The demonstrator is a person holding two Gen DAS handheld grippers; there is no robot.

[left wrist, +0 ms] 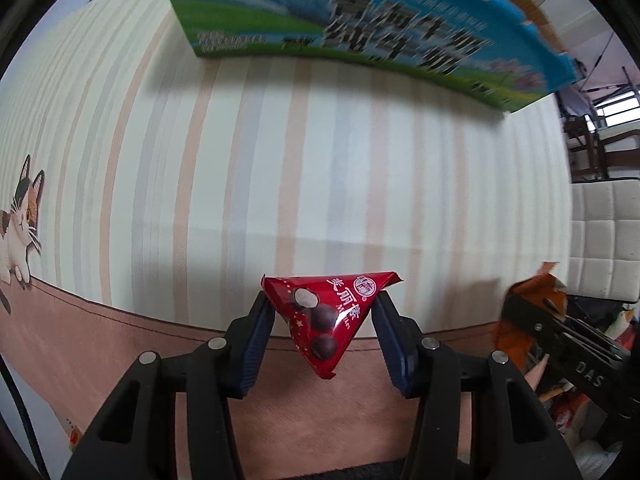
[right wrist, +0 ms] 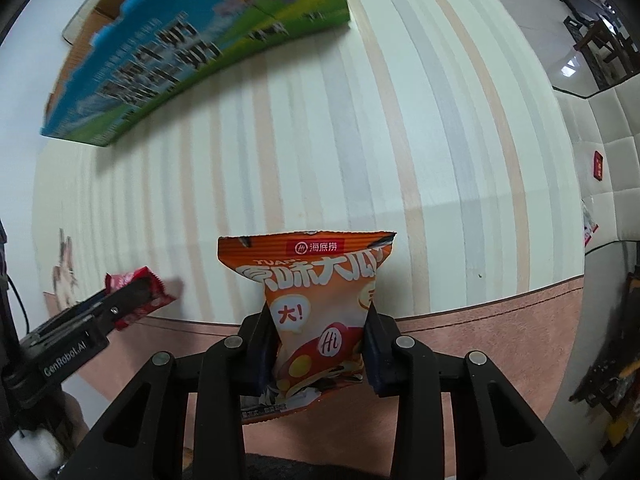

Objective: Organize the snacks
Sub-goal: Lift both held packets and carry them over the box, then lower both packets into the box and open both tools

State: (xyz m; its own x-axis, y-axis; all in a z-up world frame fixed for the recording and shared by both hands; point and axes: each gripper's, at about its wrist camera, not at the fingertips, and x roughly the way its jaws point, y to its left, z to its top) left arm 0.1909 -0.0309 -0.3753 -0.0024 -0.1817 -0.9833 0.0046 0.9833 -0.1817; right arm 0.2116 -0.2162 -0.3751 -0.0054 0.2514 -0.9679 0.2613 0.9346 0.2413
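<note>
Both grippers are loaded and clear of the striped tablecloth (left wrist: 280,168). The left gripper (left wrist: 324,320) is clenched on a red triangular chocolate-ball packet (left wrist: 320,316), its blue-padded jaws pressing the packet's 2 slanting sides; the packet hangs point-down between them, with the tablecloth well below it. The right gripper (right wrist: 320,344) is clamped on an orange sunflower-seed bag (right wrist: 316,304), pinching its lower half so the crimped top edge stands upright above the jaws. Each tool also shows at the edge of the other's view, so the 2 hands are side by side, the left one to the left.

The likely destination is the blue and green milk carton box (left wrist: 360,24), which lies on the cloth at the far side of the table, well apart from both packets. Its jagged torn rim faces away from the cameras, so whether anything is already inside cannot be told (the opening is hidden in both views).

As for progress, I judge this the early-to-middle part of the job: 2 snacks are picked up but neither is stowed yet. What remains is carrying both over to the box, dropping them in, and then gathering any further snacks; a heap of colourful wrappers (left wrist: 576,412) beyond the table's right edge suggests more may be waiting.
</note>
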